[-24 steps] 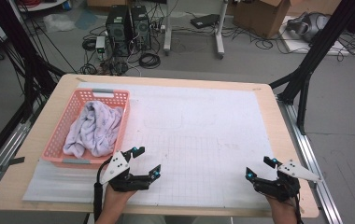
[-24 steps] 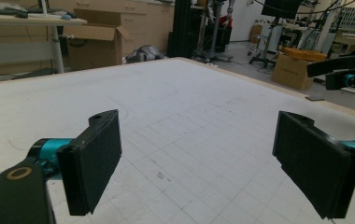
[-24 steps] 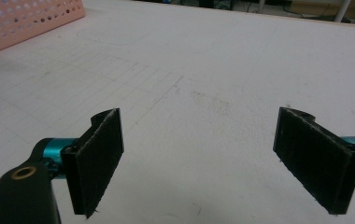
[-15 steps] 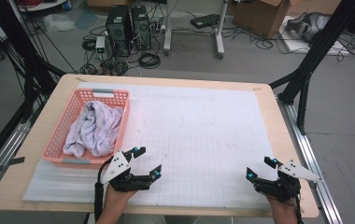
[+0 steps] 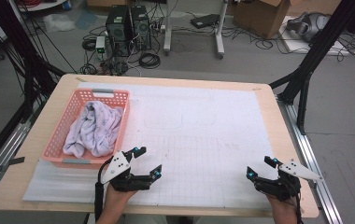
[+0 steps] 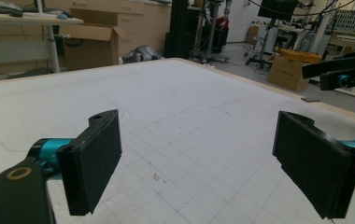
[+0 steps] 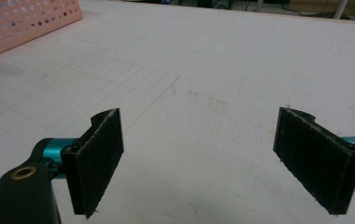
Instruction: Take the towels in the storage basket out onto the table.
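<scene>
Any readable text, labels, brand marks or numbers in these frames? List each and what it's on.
None legible.
Pink basket: grey strips on its near and far rims, too small to read.
White grid mat: faint pencil-like marks, no readable characters.
Cardboard boxes on the floor: print too blurred.

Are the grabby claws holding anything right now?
No, nothing is held. The left gripper and right gripper both hover open over the white mat. The crumpled cloth lies untouched in the pink basket.

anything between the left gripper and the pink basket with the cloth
Nothing: in the high view, the open left gripper sits just off the near right corner of the pink basket holding the cloth, with bare white mat between.
</scene>
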{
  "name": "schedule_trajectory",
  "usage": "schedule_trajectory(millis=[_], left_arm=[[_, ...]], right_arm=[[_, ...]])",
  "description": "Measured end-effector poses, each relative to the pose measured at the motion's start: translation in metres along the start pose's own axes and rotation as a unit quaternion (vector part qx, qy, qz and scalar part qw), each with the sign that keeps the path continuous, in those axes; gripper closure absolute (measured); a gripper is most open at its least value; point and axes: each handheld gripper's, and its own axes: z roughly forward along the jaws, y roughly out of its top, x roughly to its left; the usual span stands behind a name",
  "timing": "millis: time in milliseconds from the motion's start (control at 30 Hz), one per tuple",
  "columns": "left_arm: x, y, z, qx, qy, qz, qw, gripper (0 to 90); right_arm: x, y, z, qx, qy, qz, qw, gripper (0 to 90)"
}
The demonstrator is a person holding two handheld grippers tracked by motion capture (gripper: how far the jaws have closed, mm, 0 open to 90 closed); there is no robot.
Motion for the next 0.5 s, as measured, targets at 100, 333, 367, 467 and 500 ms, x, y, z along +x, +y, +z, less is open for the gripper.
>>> schedule_trajectory(millis=[100,333,367,467,500], left_arm=[[0.000,0.001,0.000,-0.001,-0.002,0.004,1.0000,16.0],[-0.001,0.009,-0.005,-0.011,-0.002,0.006,0.9999,15.9],[-0.001,0.011,-0.006,-0.012,-0.003,0.009,0.9999,15.9],[-0.001,0.017,-0.009,-0.020,-0.001,0.009,0.9998,15.9],[-0.001,0.019,-0.011,-0.023,0.000,0.007,0.9997,15.9]], right_arm=[[-0.001,-0.001,0.001,0.010,0.001,0.012,0.9999,14.7],[0.001,0.000,0.001,0.009,-0.002,-0.002,1.0000,14.7],[0.001,0.000,0.002,0.007,-0.006,-0.012,0.9999,14.7],[0.002,0.002,0.004,0.004,-0.007,-0.012,0.9999,14.7],[0.002,0.003,0.003,0.002,-0.006,-0.011,0.9999,14.6]])
